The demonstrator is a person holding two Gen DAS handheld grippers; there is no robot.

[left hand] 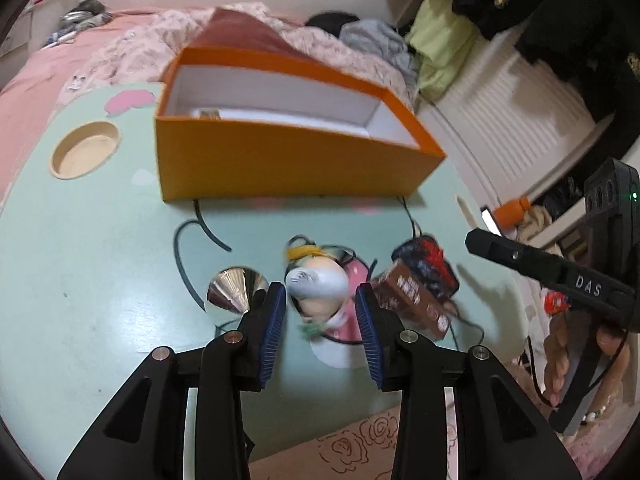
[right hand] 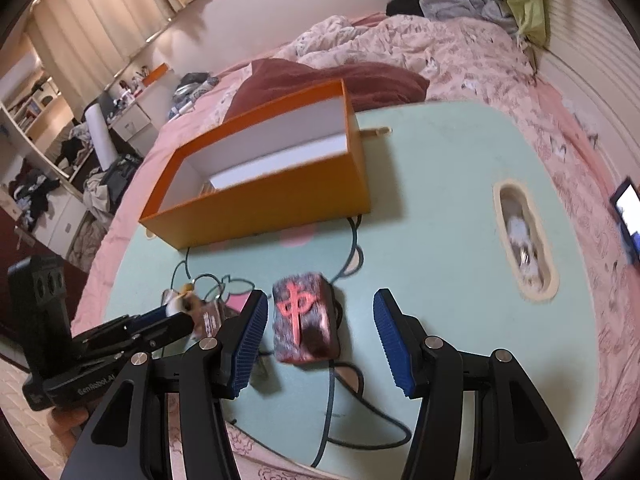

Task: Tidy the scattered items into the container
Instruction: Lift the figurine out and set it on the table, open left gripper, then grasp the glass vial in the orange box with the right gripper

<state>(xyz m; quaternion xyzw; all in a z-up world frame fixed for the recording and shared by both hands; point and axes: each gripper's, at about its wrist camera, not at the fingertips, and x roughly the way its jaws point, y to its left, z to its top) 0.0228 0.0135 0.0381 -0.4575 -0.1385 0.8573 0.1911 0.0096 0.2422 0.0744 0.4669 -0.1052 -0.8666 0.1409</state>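
An open orange box [left hand: 280, 156] with a white inside stands on the mint green table [left hand: 88, 264]; it also shows in the right wrist view [right hand: 264, 200]. My left gripper [left hand: 320, 308] is open around a white rounded toy [left hand: 316, 280] with a yellow tie. A silver cone [left hand: 236, 288] lies just left of it, a brown packet [left hand: 412, 296] just right. My right gripper [right hand: 320, 332] is open around a dark block with a red character [right hand: 306, 318]. The right gripper [left hand: 552, 276] also shows in the left wrist view.
The table [right hand: 440, 200] sits on a pink bed with rumpled bedding [right hand: 420, 48]. A round cup recess [left hand: 84, 150] is at the table's left, an oval recess [right hand: 524, 240] at its right. A small item [left hand: 208, 113] lies in the box. A lit phone [right hand: 626, 204] lies right.
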